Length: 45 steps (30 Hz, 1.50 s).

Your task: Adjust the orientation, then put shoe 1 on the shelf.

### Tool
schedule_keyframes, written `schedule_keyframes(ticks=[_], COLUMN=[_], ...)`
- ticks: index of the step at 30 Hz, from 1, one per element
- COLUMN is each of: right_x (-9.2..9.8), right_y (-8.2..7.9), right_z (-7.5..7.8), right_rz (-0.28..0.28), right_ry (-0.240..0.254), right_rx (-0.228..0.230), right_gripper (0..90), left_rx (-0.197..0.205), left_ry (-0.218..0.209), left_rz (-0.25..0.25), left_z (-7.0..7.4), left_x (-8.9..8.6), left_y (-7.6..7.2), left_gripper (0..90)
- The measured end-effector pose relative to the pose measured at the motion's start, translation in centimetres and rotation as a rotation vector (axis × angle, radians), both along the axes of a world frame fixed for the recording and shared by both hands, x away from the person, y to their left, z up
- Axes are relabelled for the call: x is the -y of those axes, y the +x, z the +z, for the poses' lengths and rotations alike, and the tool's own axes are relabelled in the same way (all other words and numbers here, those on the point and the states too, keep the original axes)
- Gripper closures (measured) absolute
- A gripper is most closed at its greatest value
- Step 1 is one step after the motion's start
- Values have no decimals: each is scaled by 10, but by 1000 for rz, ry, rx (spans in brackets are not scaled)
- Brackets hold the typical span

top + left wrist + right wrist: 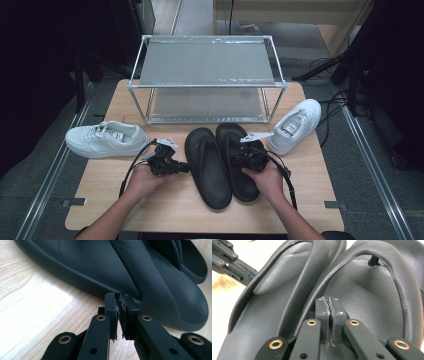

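The two black sandals lie side by side at the middle of the table (100, 195), their long axes running from about 6 o'clock to 12 o'clock, toes toward the rack (207, 80). The left gripper (186, 167) comes from 9 o'clock to the left sandal (207, 167); its jaws are together, tips at the sandal's outer edge where the strap meets the sole, and I cannot tell if they pinch it. The right gripper (329, 307) rests over the right sandal (239, 165), jaws together, nothing clearly between them. Each hand is nearer to its own sandal. I count two sandals, two white sneakers, one at 9 o'clock (106, 139) and one at 2 o'clock (296, 125), and one rack.
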State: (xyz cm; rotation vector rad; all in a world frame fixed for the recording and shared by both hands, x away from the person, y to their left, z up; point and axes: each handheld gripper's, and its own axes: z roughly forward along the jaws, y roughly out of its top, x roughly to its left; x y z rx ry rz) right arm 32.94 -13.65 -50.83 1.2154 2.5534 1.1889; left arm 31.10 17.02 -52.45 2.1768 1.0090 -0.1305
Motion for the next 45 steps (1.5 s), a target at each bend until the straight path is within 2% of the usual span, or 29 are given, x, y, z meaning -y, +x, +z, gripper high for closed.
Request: schedule_keyframes(ticks=[5, 7, 8, 11, 15, 17, 21, 31, 34, 41, 45], right_x=[1, 4, 5, 11, 18, 20, 21, 16, 15, 9, 6], right_y=[1, 1, 1, 0, -2, -4, -11, -23, -26, -31, -32], right_z=[0, 0, 1, 5, 10, 13, 17, 20, 19, 19, 17], right_rz=[-3, -2, -2, -7, -11, -18, -19, -4, -7, -2, 2], right_ry=[-5, 6, 21, 47, 82, 99, 117, 122, 134, 124, 125], right_rx=[6, 4, 11, 38, 56, 53, 54, 62, 59, 68, 59], right_gripper=[851, 845, 845, 826, 772, 733, 687, 608, 592, 507, 459], left_rx=[-9, 15, 32, 26, 41, 54, 76, 89, 94, 109, 111], left_ry=[-19, -42, -43, -79, -102, -107, -144, -124, -134, -138, -138], left_rz=[-4, -18, -18, -23, -26, -22, -21, -21, -18, -47, -66], left_z=[1, 4, 6, 10, 18, 20, 25, 33, 37, 50, 59], left_x=[-2, -3, -4, -9, -16, -18, -24, -27, -27, -22, -18], left_y=[1, -1, -2, -4, -6, -7, -8, -8, -8, -2, 5], left_gripper=[839, 821, 799, 748, 671, 592, 532, 436, 400, 381, 406])
